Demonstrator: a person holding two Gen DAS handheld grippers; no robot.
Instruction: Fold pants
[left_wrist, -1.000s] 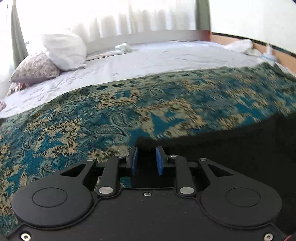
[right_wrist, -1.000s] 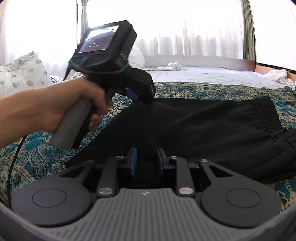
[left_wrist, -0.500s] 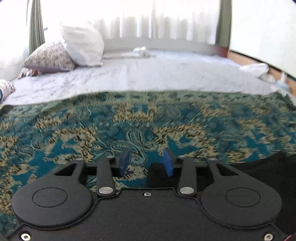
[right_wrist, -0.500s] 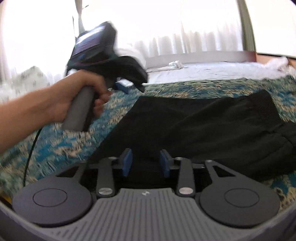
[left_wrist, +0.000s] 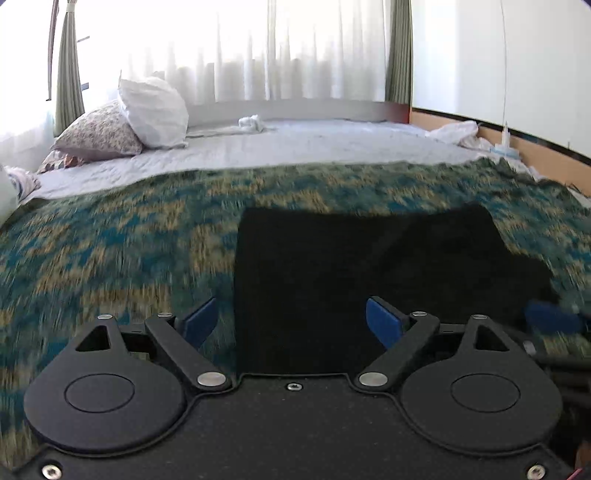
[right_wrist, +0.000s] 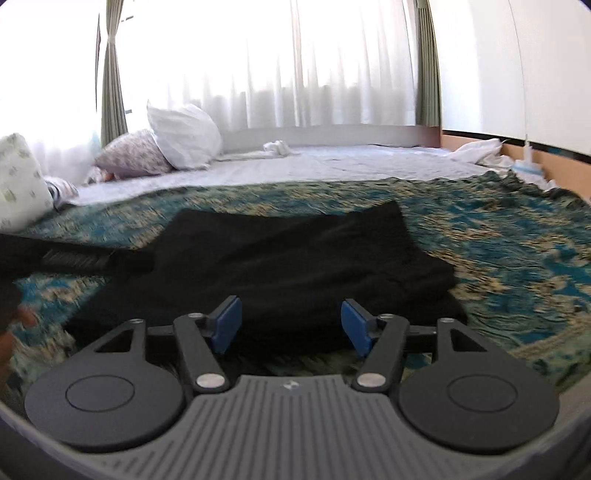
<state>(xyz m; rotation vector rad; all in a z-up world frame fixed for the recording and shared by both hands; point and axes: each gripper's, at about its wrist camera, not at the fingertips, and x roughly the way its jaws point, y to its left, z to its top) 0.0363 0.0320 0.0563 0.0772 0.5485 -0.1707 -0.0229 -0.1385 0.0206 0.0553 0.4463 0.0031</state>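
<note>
The black pants (left_wrist: 369, 266) lie folded in a flat, roughly rectangular pile on the teal and gold patterned blanket (left_wrist: 110, 258). My left gripper (left_wrist: 291, 321) hovers at their near left edge, its jaws opening wide; the blue pads press on nothing. In the right wrist view the pants (right_wrist: 295, 258) spread ahead of my right gripper (right_wrist: 291, 326), whose jaws are also opening, clear of the cloth. The left gripper (right_wrist: 74, 258) shows there as a dark blur at the left edge, with part of a hand (right_wrist: 14, 325) below it.
Beyond the blanket lies a white sheet (left_wrist: 295, 147) with a white pillow (left_wrist: 155, 110) and a floral pillow (left_wrist: 96, 133) at the far left. A crumpled white cloth (left_wrist: 458, 133) sits by the wall at the right. Curtains back the headboard.
Both grippers have opened and let go of the pants. The left gripper swung from the pants' far left corner down toward their near edge. The pants now rest flat.
</note>
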